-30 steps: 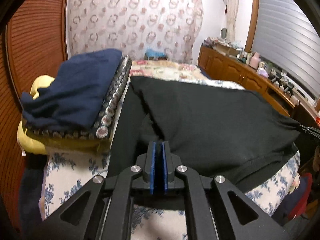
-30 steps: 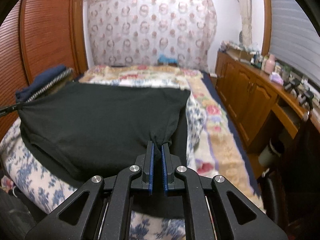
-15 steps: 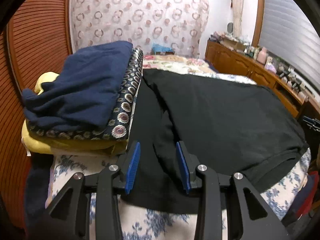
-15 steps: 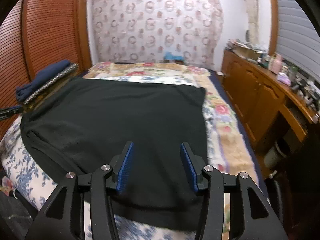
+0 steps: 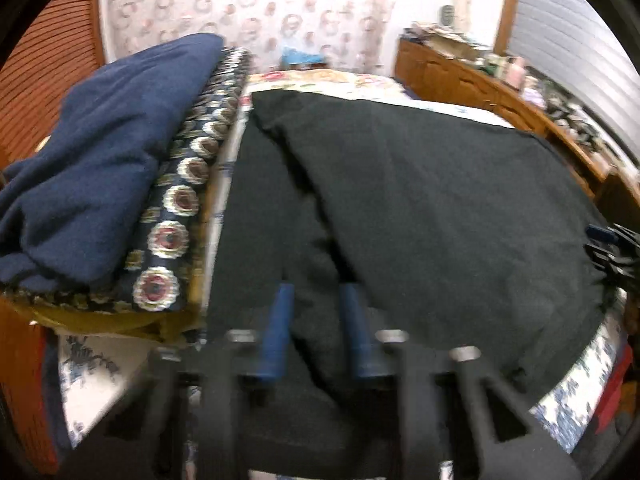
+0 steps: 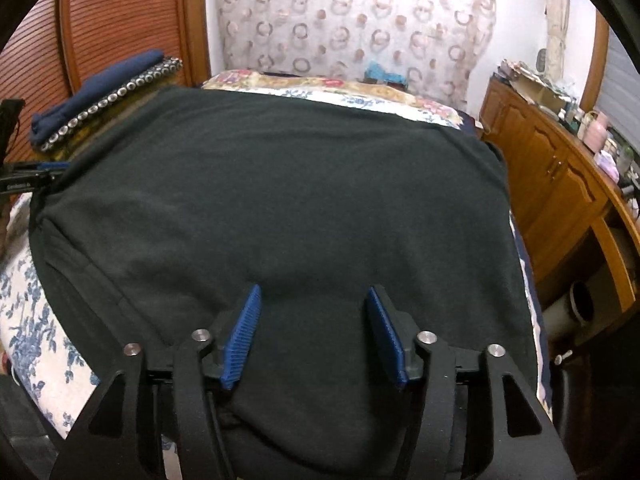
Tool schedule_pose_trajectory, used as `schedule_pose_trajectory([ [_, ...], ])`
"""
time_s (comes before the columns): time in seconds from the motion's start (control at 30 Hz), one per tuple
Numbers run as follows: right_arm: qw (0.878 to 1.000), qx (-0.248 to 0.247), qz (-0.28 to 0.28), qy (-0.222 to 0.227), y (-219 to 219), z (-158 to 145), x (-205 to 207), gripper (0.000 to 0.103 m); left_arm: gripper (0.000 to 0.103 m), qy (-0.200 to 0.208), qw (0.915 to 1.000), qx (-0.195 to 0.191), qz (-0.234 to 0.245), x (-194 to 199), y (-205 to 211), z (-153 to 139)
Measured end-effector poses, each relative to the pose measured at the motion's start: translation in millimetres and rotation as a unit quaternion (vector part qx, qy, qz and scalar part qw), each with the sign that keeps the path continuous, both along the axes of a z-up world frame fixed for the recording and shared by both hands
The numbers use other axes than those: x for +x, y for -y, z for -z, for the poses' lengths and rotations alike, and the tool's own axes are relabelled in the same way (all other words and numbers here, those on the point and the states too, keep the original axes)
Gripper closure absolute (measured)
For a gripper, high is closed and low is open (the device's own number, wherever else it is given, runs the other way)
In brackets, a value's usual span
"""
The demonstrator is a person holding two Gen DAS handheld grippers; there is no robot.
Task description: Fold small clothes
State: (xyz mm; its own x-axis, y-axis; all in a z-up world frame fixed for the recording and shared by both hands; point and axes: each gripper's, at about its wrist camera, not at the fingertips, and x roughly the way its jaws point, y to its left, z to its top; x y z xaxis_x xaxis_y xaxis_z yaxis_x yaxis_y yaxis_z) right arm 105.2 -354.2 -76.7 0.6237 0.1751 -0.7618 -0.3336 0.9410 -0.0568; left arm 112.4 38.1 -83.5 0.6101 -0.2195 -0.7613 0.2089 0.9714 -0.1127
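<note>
Lowered black garment (image 6: 280,184) flat just ahead, right gripper (image 6: 314,332) just opened, empty, left gripper (image 5: 316,320) just closing, still apart astride a ridge; further folds seemingly left.

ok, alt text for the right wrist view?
The right gripper, its jaws having just been opening and pinching nothing, hangs over a black garment spread on a floral bed cover. A stack of folded clothes sits at far left, and a wooden cabinet runs along the right.
</note>
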Motion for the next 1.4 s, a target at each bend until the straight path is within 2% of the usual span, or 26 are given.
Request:
schedule_pose_trajectory([
  [0.07, 1.000, 0.010, 0.003, -0.007, 3, 1, 2, 0.039, 0.103, 0.018, 0.9997, 0.010, -0.012, -6, -1, -5],
  [0.1, 1.000, 0.011, 0.004, -0.009, 4, 1, 3, 0.038, 0.103, 0.041, 0.9985, 0.019, -0.030, -14, -6, -10],
  [0.13, 1.000, 0.012, 0.004, -0.009, 3, 1, 4, 0.037, 0.103, 0.054, 0.9974, 0.011, -0.047, -22, -13, -16],
  [0.2, 1.000, 0.013, 0.005, -0.010, 2, 1, 5, 0.036, 0.103, 0.052, 0.9968, -0.001, -0.061, -30, -23, -19],
  [0.37, 1.000, 0.012, 0.008, -0.009, -2, 1, 7, 0.035, 0.101, 0.037, 0.9962, 0.014, -0.077, -39, -31, -10],
  [0.43, 1.000, 0.014, 0.008, -0.010, -2, 1, 6, 0.034, 0.097, 0.031, 0.9968, 0.010, -0.074, -40, -33, -7],
  [0.6, 1.000, 0.014, 0.008, -0.010, -1, 1, 6, 0.034, 0.065, 0.028, 0.9975, -0.002, -0.065, -44, -36, -5],
  [0.73, 1.000, 0.014, 0.008, -0.010, 0, 1, 6, 0.034, 0.053, 0.025, 0.9977, 0.000, -0.064, -46, -37, -3],
  [0.87, 1.000, 0.014, 0.008, -0.010, 0, 1, 6, 0.033, 0.052, 0.006, 0.9975, -0.001, -0.070, -38, -43, 3],
  [1.13, 1.000, 0.014, 0.008, -0.010, 0, 1, 6, 0.033, 0.051, 0.005, 0.9975, 0.020, -0.067, -33, -39, 4],
  [1.4, 1.000, 0.014, 0.008, -0.010, 0, 2, 6, 0.033, 0.049, 0.006, 0.9976, 0.022, -0.066, -32, -36, 4],
])
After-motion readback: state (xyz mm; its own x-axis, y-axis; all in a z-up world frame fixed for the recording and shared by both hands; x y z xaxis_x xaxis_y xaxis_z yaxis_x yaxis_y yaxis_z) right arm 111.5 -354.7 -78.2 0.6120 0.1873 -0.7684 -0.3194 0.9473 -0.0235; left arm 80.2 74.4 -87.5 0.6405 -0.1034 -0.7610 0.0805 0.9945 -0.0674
